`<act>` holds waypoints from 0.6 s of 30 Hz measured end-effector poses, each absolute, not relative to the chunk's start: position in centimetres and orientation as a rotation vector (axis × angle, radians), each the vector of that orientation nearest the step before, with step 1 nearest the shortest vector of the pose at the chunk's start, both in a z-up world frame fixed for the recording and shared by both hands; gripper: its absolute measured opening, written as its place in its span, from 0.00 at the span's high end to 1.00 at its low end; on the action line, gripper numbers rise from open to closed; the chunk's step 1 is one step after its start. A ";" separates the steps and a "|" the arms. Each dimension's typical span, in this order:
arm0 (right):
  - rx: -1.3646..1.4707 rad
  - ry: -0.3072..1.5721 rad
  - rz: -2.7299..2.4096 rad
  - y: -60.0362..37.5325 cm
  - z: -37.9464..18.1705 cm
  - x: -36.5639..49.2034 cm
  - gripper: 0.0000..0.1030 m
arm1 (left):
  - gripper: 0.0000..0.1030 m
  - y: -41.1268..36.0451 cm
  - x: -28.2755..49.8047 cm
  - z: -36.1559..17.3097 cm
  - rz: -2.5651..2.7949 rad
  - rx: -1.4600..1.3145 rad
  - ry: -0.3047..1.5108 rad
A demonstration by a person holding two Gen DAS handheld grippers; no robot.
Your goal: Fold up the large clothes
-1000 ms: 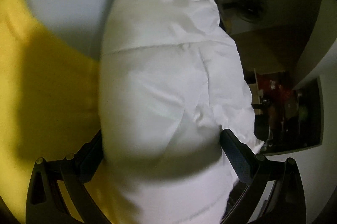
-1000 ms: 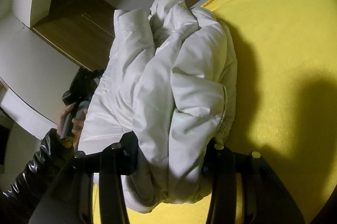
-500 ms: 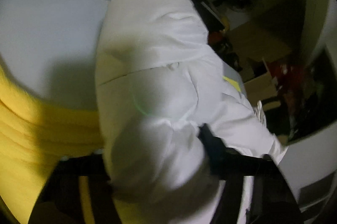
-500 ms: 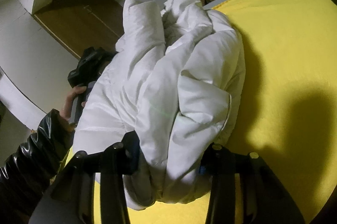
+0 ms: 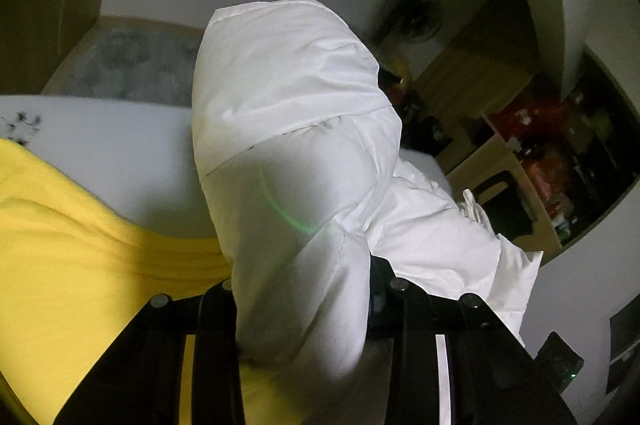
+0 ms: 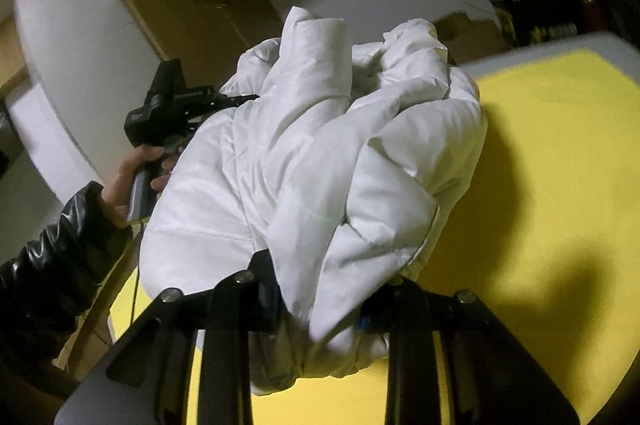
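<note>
We had each tool, left (image 5: 300,289) and right (image 6: 316,289), just closing on the bunched white jacket (image 6: 320,161), lifted over the yellow-covered counter (image 6: 560,185); judging by its crumpled state, the folding was barely begun.

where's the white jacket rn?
Both views: white jacket bunched between the left claw and right claw, above the yellow cloth.

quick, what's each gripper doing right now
left gripper: jaws just closing, shut on the white jacket
right gripper: jaws just closing, shut on the white jacket
</note>
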State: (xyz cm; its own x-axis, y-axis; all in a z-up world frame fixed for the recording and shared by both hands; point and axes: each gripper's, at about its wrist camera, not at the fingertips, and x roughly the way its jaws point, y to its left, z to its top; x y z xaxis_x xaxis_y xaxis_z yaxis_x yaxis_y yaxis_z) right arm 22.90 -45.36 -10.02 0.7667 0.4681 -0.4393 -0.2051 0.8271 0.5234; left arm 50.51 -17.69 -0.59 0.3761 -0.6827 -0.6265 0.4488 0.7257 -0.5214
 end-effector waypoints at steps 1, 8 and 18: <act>0.448 0.584 0.388 -44.3 -8.7 22.1 0.73 | 0.67 -16.8 49.8 0.1 -0.735 -0.286 0.929; 0.387 0.612 0.439 -38.7 -6.6 16.6 0.73 | 0.67 -10.7 43.9 0.0 -0.697 -0.305 0.939; 0.342 0.768 0.487 -31.9 -12.3 12.8 0.73 | 0.67 -3.9 39.4 -9.7 -0.619 -0.317 1.020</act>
State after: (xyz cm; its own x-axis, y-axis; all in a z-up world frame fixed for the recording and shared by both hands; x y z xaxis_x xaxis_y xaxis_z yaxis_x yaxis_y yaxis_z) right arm 12.79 -31.92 -12.30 0.6184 0.5351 -0.5755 -0.2922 0.8364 0.4637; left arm 39.43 -3.87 -9.66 0.3746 -0.6153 -0.6936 0.3310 0.7875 -0.5198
